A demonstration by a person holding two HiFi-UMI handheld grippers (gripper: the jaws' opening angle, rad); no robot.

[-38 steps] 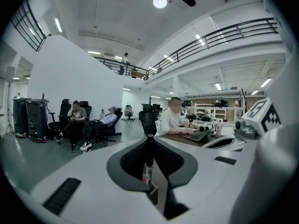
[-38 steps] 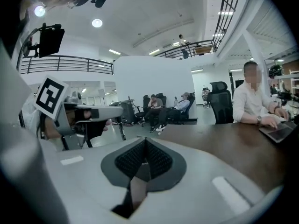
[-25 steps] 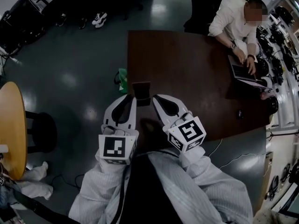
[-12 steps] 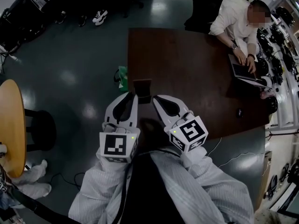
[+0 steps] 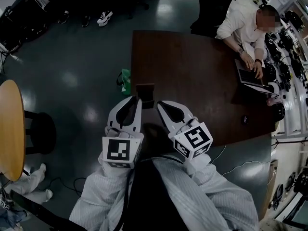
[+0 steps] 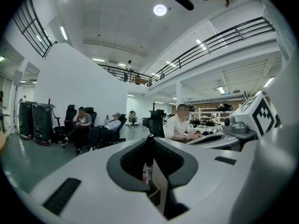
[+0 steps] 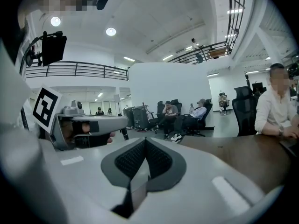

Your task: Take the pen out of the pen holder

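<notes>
Left gripper (image 5: 136, 101) is closed on the pen (image 6: 149, 155), upright in the pen holder (image 5: 145, 94) at the desk's (image 5: 192, 66) left edge. Right gripper (image 5: 160, 104) clamps the holder's wall. Far right, person (image 5: 240, 25) at laptop (image 5: 250, 75); green bag (image 5: 126, 82) on floor, left.

Only small shifts are showing, as the head view is drifting slightly. The round wooden table (image 5: 9, 129) at nine o'clock is sliding toward the left edge, showing less of its top. The white shoes (image 5: 42, 168) at eight o'clock are edging leftward too. At two o'clock, the seated person (image 5: 240, 28) typing at the laptop (image 5: 250, 76) is shifting slightly in the frame.
</notes>
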